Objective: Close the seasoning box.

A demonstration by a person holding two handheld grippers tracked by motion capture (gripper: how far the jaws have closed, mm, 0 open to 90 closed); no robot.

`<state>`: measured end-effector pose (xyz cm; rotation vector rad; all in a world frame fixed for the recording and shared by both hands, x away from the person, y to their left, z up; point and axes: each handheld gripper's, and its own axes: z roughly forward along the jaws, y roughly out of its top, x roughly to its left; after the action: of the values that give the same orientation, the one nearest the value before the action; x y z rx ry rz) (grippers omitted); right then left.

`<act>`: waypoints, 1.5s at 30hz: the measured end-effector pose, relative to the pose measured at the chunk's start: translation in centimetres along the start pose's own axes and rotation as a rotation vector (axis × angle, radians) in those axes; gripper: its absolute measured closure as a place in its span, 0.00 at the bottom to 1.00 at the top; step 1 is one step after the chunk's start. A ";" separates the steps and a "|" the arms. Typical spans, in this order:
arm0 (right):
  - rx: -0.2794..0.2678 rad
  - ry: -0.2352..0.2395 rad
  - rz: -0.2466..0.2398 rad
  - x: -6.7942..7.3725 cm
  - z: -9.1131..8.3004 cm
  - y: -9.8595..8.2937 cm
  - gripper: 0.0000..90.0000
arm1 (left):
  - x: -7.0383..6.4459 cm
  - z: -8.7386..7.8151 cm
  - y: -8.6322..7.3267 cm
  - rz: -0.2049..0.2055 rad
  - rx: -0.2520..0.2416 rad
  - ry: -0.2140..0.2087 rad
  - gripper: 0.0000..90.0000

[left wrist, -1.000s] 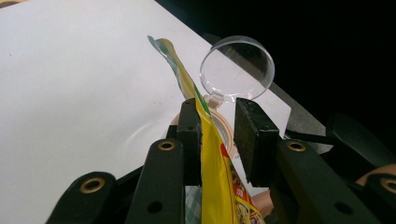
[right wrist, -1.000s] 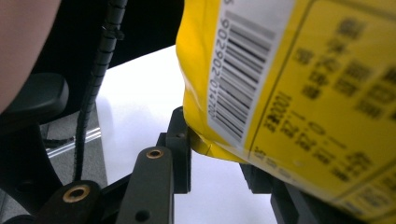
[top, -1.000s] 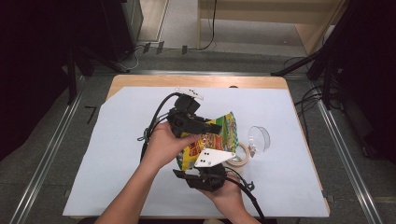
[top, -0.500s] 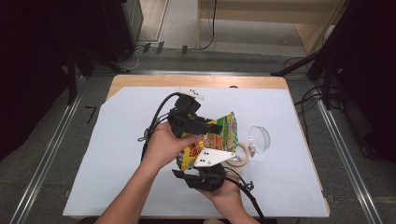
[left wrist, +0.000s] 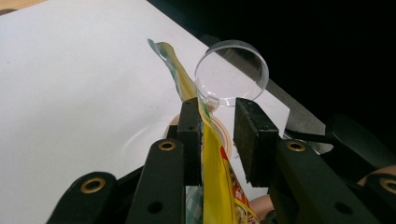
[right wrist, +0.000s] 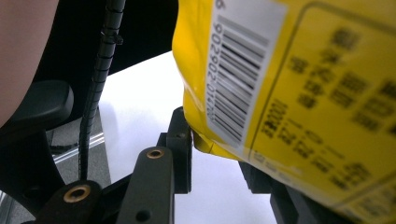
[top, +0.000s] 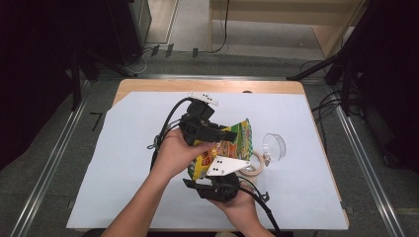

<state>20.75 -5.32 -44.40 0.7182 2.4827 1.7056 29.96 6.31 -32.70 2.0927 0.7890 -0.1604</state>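
Crinkly foil snack bag (top: 225, 148), light, slippery; left tongs (left wrist: 217, 128) apart astride its edge, right tongs (right wrist: 219, 154) state unclear; grip seams.

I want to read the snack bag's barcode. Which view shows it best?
The right gripper view: the barcode is close and sharp on the snack bag. The high view shows the bag's printed front; the left gripper view, its edge.

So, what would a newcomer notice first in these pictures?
First the bright yellow snack bag, held above the middle of the white sheet between the left gripper and the right gripper. Beside it, to the right, a tape roll and a clear round lid lie on the sheet.
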 end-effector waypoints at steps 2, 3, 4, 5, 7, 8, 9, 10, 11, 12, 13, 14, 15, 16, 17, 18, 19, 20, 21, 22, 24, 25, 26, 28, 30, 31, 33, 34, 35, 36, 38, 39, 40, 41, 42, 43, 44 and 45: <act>0.000 0.000 -0.001 0.0 0.0 0.0 0.77 | 0.0 0.0 0.0 -0.002 0.001 -0.001 0.81; 0.000 0.001 -0.002 0.0 0.0 0.0 0.77 | 0.0 0.0 0.0 -0.002 0.000 0.000 0.81; 0.000 0.001 -0.001 0.0 0.0 0.0 0.77 | 0.0 0.0 0.0 -0.002 0.000 0.000 0.81; 0.001 0.002 0.001 0.0 0.0 0.0 0.77 | 0.0 0.0 0.0 -0.003 0.000 -0.001 0.81; -0.001 0.001 0.003 0.0 0.0 0.0 0.77 | 0.0 0.0 0.1 0.003 0.000 -0.001 0.81; -0.005 -0.004 0.001 0.0 0.0 0.0 0.77 | -0.1 0.0 0.1 0.003 0.000 -0.002 0.81; -0.006 -0.007 0.002 0.0 0.0 0.0 0.76 | -0.1 0.1 0.1 0.004 0.000 -0.002 0.81; -0.008 -0.008 0.003 0.0 0.0 0.0 0.76 | -0.1 0.1 0.1 0.006 0.002 0.000 0.81; -0.007 -0.009 0.003 0.0 0.0 -0.1 0.76 | -0.1 0.1 0.1 0.006 0.003 0.000 0.82; -0.009 -0.010 0.004 0.1 0.0 -0.1 0.76 | 0.0 0.1 0.1 0.007 0.003 0.000 0.82; -0.009 -0.011 0.004 0.1 0.0 -0.1 0.76 | 0.0 0.1 0.1 0.007 0.003 0.000 0.82; -0.007 -0.009 0.008 0.1 0.0 -0.1 0.76 | -0.1 0.1 0.1 0.006 0.003 0.000 0.82; -0.007 -0.010 0.009 0.1 0.0 -0.1 0.77 | -0.1 0.1 0.2 0.006 0.003 0.002 0.82; -0.009 -0.009 0.011 0.1 0.0 0.0 0.78 | -0.1 0.1 0.2 0.006 0.006 0.008 0.82; -0.015 -0.007 0.013 0.1 -0.1 0.0 0.78 | -0.1 0.1 0.3 0.009 0.008 0.011 0.82; -0.018 -0.001 0.022 0.1 -0.1 0.1 0.78 | -0.1 0.1 0.5 0.010 0.016 0.015 0.82; -0.021 0.002 0.024 0.0 -0.1 0.2 0.78 | -0.1 0.2 0.6 0.012 0.021 0.014 0.82; -0.023 0.004 0.025 0.0 -0.1 0.3 0.78 | 0.0 0.2 0.7 0.011 0.024 0.012 0.82; -0.022 0.004 0.031 -0.1 -0.1 0.3 0.78 | 0.1 0.2 0.9 0.008 0.024 0.011 0.82; -0.022 0.002 0.033 -0.2 -0.1 0.4 0.78 | 0.2 0.3 0.9 0.006 0.021 0.007 0.82; -0.018 -0.002 0.033 -0.4 -0.2 0.6 0.78 | 0.4 0.3 1.1 0.001 0.021 -0.002 0.82; -0.015 -0.005 0.033 -0.4 -0.2 0.6 0.78 | 0.6 0.3 1.2 -0.002 0.021 -0.005 0.82; -0.014 -0.003 0.033 -0.5 -0.2 0.7 0.78 | 0.7 0.3 1.3 -0.007 0.023 -0.006 0.82; -0.010 -0.004 0.043 -0.7 -0.1 0.9 0.78 | 1.0 0.3 1.6 -0.017 0.029 -0.013 0.82; -0.017 -0.001 0.051 -0.9 0.0 1.1 0.78 | 1.3 0.3 1.9 -0.021 0.034 -0.013 0.82; -0.019 0.002 0.061 -1.0 0.1 1.2 0.78 | 1.3 0.3 2.1 -0.019 0.036 -0.008 0.82; -0.022 0.005 0.068 -1.3 0.1 1.5 0.78 | 1.5 0.3 2.3 -0.023 0.042 -0.007 0.82; -0.021 0.004 0.064 -1.3 0.1 1.5 0.78 | 1.6 0.3 2.3 -0.021 0.042 -0.010 0.82; -0.021 0.005 0.063 -1.4 0.2 1.5 0.78 | 1.6 0.3 2.3 -0.024 0.042 -0.007 0.82; -0.020 0.008 0.066 -1.4 0.2 1.6 0.78 | 1.8 0.3 2.3 -0.027 0.046 -0.008 0.82; -0.013 0.015 0.073 -1.5 0.4 1.6 0.78 | 1.8 0.3 2.2 -0.031 0.043 -0.007 0.81; -0.011 0.018 0.077 -1.5 0.4 1.6 0.78 | 1.7 0.2 2.2 -0.024 0.040 -0.006 0.81; -0.009 0.016 0.075 -1.5 0.4 1.6 0.78 | 1.7 0.1 2.1 -0.023 0.036 -0.013 0.81; -0.008 0.012 0.069 -1.4 0.4 1.7 0.78 | 1.7 0.0 2.2 -0.025 0.038 -0.016 0.81; -0.010 0.014 0.066 -1.3 0.4 1.7 0.79 | 1.7 0.1 2.2 -0.027 0.037 -0.018 0.81; -0.011 0.012 0.067 -1.2 0.4 1.7 0.79 | 1.7 0.1 2.2 -0.025 0.041 -0.018 0.81; -0.011 0.012 0.071 -1.2 0.3 1.7 0.79 | 1.7 0.1 2.2 -0.030 0.047 -0.018 0.81; -0.010 0.016 0.074 -1.1 0.3 1.6 0.79 | 1.7 0.2 2.1 -0.036 0.050 -0.021 0.81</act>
<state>22.44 -5.01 -43.32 0.8092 2.4858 1.7532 32.62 6.07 -32.02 2.1215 0.8185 -0.2236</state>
